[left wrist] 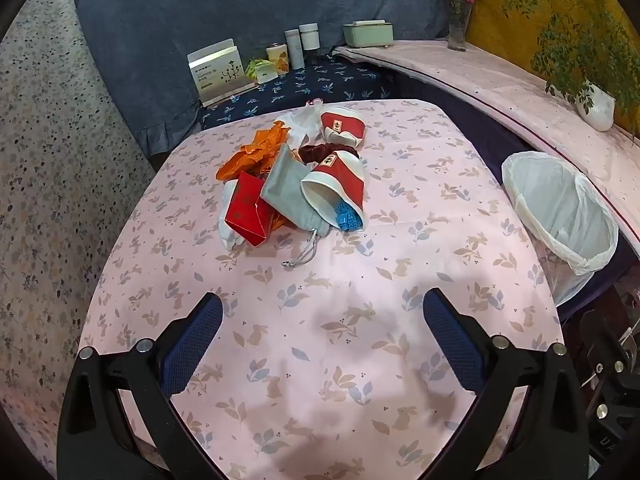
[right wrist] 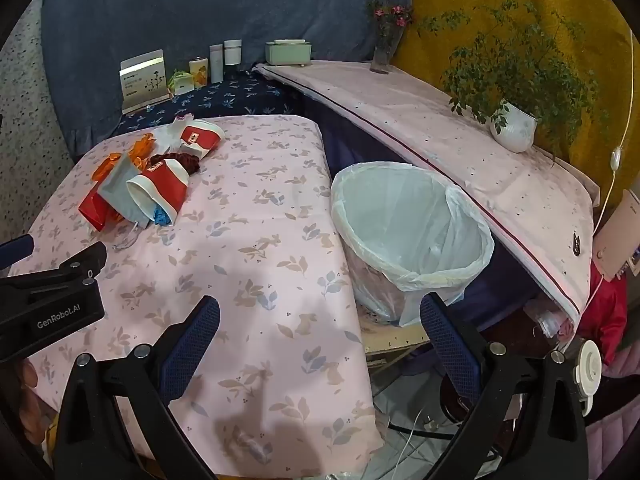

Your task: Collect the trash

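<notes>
A heap of trash lies on the pink rabbit-print table [left wrist: 328,360]: two red and white paper cups [left wrist: 336,186] [left wrist: 343,123], a grey drawstring pouch [left wrist: 286,188], a red packet [left wrist: 248,210], orange wrapping [left wrist: 256,150], a white plastic bag [left wrist: 300,120] and a dark red scrunchie [left wrist: 320,148]. A blue scrap sits in the near cup. My left gripper [left wrist: 322,312] is open and empty, well short of the heap. My right gripper [right wrist: 320,316] is open and empty over the table's right edge, beside the lined white bin [right wrist: 412,232]. The heap also shows in the right wrist view [right wrist: 152,176].
The bin [left wrist: 560,216] stands off the table's right side. A pink shelf [right wrist: 440,128] holds a potted plant [right wrist: 516,124] and a flower vase [right wrist: 386,48]. A box [left wrist: 218,72], jars and a tissue box [left wrist: 368,34] stand behind the table. The left gripper's body [right wrist: 48,292] shows at left.
</notes>
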The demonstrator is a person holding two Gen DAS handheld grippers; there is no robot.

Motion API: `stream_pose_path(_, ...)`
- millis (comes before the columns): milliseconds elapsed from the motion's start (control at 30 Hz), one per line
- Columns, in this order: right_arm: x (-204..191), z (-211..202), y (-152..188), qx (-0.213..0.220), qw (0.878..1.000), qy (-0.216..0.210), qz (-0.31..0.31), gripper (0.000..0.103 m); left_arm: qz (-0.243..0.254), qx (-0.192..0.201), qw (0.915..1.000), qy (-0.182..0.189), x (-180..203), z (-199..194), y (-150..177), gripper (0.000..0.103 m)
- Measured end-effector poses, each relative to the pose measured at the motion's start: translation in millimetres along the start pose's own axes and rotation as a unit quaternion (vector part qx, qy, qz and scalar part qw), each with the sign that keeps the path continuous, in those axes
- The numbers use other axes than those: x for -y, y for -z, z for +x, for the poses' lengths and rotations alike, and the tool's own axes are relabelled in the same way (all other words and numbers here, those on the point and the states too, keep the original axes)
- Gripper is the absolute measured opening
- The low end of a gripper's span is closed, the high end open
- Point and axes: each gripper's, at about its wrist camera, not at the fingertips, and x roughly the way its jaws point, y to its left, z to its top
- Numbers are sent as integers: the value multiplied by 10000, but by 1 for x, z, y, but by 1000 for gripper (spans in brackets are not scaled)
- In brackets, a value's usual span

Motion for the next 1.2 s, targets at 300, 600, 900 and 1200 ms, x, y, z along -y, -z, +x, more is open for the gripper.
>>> stream_pose_path(300, 0, -3, -1, -23, 10000, 43, -11, 96, -10, -43, 10000, 44, 1, -1, 1, 96)
stream_pose_path(600, 5, -1, -1, -66, 10000, 71, 12, 96, 11, -30, 10000, 34, 2, -2, 1, 96)
stream_pose_path(900, 5, -2, -2, -44, 9999, 93, -33, 96, 32, -27, 10000, 23, 4, -2, 0, 96)
stream_pose_path(1200, 4, -3, -3, -35, 9999, 102, -47, 96, 39, -23, 10000, 36, 3, -2, 1, 96)
